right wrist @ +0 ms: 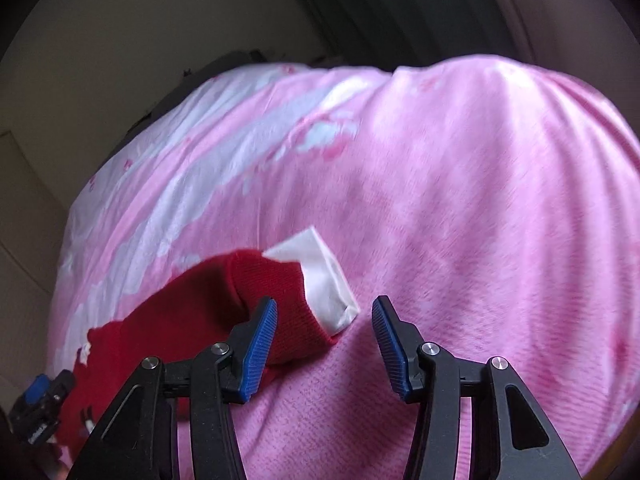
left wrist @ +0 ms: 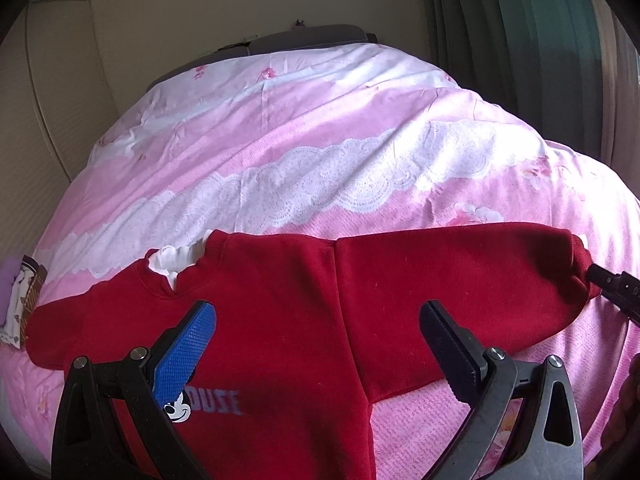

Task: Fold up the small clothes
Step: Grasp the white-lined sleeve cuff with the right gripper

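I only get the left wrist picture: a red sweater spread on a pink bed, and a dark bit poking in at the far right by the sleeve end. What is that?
Observer: That is the right gripper, open, at the end of the red sweater's sleeve.
Operator: Is it gripping the sleeve?
Observer: No. One of its blue fingertips overlaps the ribbed cuff; the other sits over the pink bedcover.
Operator: Anything at that cuff that I cannot see?
Observer: Yes, a white inner cuff sticks out past the red one, far more than your view shows.
Operator: And my own gripper?
Observer: The left gripper appears as a small dark and blue shape at the lower left edge of the right wrist view.
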The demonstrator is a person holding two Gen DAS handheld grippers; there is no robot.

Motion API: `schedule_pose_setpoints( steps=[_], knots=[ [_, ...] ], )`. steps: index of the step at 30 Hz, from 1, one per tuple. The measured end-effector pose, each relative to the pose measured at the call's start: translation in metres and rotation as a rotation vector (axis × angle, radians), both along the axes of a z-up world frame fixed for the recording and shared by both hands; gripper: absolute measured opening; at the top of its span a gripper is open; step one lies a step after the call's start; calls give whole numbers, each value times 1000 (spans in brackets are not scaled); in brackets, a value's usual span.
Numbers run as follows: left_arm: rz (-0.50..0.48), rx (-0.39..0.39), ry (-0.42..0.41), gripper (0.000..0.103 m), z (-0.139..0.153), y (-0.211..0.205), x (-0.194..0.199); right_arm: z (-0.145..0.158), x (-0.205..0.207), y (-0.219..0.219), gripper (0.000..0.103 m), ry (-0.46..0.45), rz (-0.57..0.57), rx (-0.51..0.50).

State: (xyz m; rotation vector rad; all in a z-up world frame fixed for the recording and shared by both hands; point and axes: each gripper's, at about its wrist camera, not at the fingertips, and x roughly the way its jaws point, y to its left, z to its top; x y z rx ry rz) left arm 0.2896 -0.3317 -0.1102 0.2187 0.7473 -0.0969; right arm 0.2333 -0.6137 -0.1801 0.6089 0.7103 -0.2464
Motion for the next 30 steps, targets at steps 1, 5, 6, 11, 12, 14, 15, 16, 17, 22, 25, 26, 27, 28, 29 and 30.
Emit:
schedule_pose_setpoints(
  steps=[1,5,6,11,12,14,15,16,17,22,25,26,27,28,29,30],
  knots=[
    [2,1,1,103,-1,0,1,-3,2,0,51,4,3,5],
    [7,9,7,103,-1,-1,2,-17,8,-5,51,24,4,43],
    [7,10,5,103,0,-1,2,-19,10,-5,51,24,6,51],
    [13,8,-6,103,6,6,2,-18,11,-6,29,-1,32,98],
    [17,6,-6,103,8,9,2,-15,8,-6,24,-12,26,96],
    [23,3,-8,103,10,16,1,-7,2,-5,17,-34,17,88],
    [27,2,-8,103,12,20,1,-2,-1,-4,15,-50,16,83],
    [33,0,-9,103,14,26,1,4,-4,-1,14,-64,16,73],
    [39,-3,-10,103,16,32,0,14,-5,5,14,-76,19,46],
    [96,-35,-30,103,32,76,-4,61,-7,45,13,-126,61,-48],
    [140,-52,-41,103,44,113,-5,92,-3,84,12,-170,105,-106],
    [159,-58,-42,103,49,129,-5,102,0,100,12,-185,127,-116],
    [172,-66,-43,103,52,141,-6,111,4,117,12,-199,150,-128],
    [192,-76,-47,103,56,157,-7,119,8,134,12,-208,172,-141],
    [215,-82,-56,103,61,175,-8,125,13,152,12,-213,194,-153],
    [233,-84,-64,103,64,189,-9,129,18,167,12,-216,214,-162]
  ],
)
